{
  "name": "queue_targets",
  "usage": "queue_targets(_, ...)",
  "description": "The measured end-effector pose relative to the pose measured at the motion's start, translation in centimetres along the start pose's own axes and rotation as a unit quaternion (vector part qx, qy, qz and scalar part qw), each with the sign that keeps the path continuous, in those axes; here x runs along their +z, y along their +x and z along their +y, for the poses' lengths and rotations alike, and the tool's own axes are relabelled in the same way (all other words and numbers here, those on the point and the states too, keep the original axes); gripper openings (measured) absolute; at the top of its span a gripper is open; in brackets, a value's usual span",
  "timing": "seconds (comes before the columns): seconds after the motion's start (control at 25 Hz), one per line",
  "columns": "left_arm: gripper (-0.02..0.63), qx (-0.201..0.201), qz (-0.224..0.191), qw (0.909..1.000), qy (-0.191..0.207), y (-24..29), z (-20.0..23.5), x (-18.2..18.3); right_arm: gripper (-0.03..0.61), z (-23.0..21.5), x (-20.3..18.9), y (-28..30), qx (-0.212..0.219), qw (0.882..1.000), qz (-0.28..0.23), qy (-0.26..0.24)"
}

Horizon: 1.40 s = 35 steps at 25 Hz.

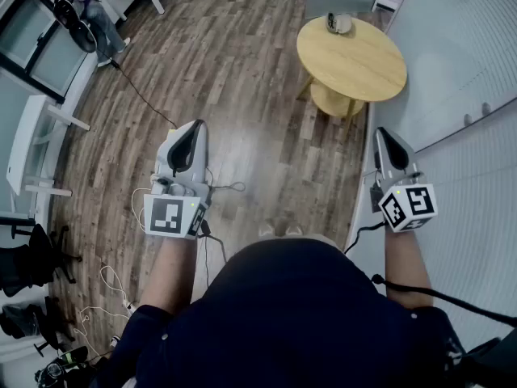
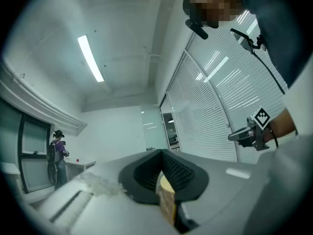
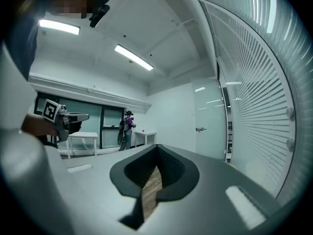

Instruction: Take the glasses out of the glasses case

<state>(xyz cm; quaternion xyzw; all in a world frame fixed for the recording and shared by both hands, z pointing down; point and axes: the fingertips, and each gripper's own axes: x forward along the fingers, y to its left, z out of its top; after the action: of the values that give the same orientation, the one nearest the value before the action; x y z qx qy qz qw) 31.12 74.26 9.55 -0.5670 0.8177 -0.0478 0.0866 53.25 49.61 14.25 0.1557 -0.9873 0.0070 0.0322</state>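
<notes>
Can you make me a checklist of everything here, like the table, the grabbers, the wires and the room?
Surface: round wooden table ahead of the person, not under the grippers.
Job's things: a small pale object at the table's far edge, possibly the glasses case; too small to tell. Glasses: nothing seen.
Clutter: nothing else seen on the table.
Grippers: left gripper and right gripper both shut, nothing between the jaws, held above the floor.
Cables: a black cable and a white cable on the floor.
Surroundings: wood floor, white desk at left, another person far off, wall of blinds at right.
</notes>
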Motion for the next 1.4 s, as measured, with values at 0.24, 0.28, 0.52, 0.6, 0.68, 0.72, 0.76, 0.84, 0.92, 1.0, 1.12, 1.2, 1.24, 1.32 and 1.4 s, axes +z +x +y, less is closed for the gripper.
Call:
queue_targets(0.24, 0.005, 0.023, 0.011, 0.9997, 0.005, -0.6, -0.3, -0.5, 0.006, -0.6, -0.7, -0.6, 0.015, 1.000, 0.004, -0.003)
queue_targets(0.28, 0.005, 0.026, 0.014, 0.9996, 0.007, -0.7, -0.4, -0.6, 0.007, -0.6, -0.7, -0.6, 0.018, 1.000, 0.004, -0.002)
queue_targets(0.52, 0.005, 0.039, 0.031, 0.9982, 0.034, -1.6, -1.6, -1.4, 0.007, -0.4, -1.8, -0.5, 0.039, 0.999, 0.001, 0.001)
queue_targets(0.6, 0.005, 0.043, 0.037, 0.9976, 0.038, -1.8, -2.1, -2.0, 0.008, -1.0, -2.6, -0.4, 0.028, 0.999, 0.004, -0.017)
queue_targets(0.68, 0.005, 0.047, 0.047, 0.9973, 0.033, -1.4, -2.3, -3.0, 0.008, -2.0, -3.7, 0.3, 0.011, 0.999, 0.018, -0.031)
queue_targets(0.72, 0.005, 0.047, 0.052, 0.9971, 0.029, -1.2, -2.4, -3.4, 0.008, -2.4, -4.0, 0.6, 0.009, 0.999, 0.025, -0.029)
queue_targets(0.76, 0.005, 0.045, 0.056, 0.9970, 0.028, -0.9, -2.3, -3.8, 0.008, -2.6, -4.2, 0.9, 0.010, 0.999, 0.029, -0.025)
queue_targets(0.84, 0.005, 0.043, 0.057, 0.9970, 0.029, 0.1, -1.9, -4.4, 0.008, -3.1, -4.1, 1.8, 0.014, 0.999, 0.031, -0.027)
queue_targets(0.92, 0.005, 0.040, 0.055, 0.9974, 0.024, 1.8, -1.2, -4.9, 0.008, -4.1, -4.0, 3.1, 0.008, 0.999, 0.034, -0.030)
queue_targets(1.0, 0.005, 0.034, 0.055, 0.9977, 0.018, 3.7, -0.7, -5.2, 0.008, -5.2, -4.2, 4.6, -0.006, 0.999, 0.044, -0.024)
queue_targets(1.12, 0.005, 0.012, 0.045, 0.9986, 0.026, 6.9, 0.4, -5.1, 0.008, -5.9, -5.0, 7.5, -0.012, 0.998, 0.067, -0.016)
queue_targets(1.2, 0.005, 0.001, 0.039, 0.9989, 0.027, 9.6, 1.9, -5.5, 0.008, -6.2, -4.9, 9.9, -0.013, 0.997, 0.071, -0.018)
queue_targets(1.24, 0.005, -0.003, 0.036, 0.9990, 0.026, 10.9, 2.7, -5.8, 0.008, -6.4, -4.7, 11.1, -0.014, 0.997, 0.070, -0.018)
queue_targets(1.32, 0.005, -0.012, 0.030, 0.9992, 0.026, 13.3, 4.5, -6.4, 0.008, -6.7, -4.5, 13.4, -0.022, 0.997, 0.071, -0.015)
queue_targets(1.4, 0.005, -0.022, 0.024, 0.9990, 0.031, 15.5, 6.4, -6.5, 0.008, -7.1, -4.6, 15.7, -0.032, 0.996, 0.077, -0.014)
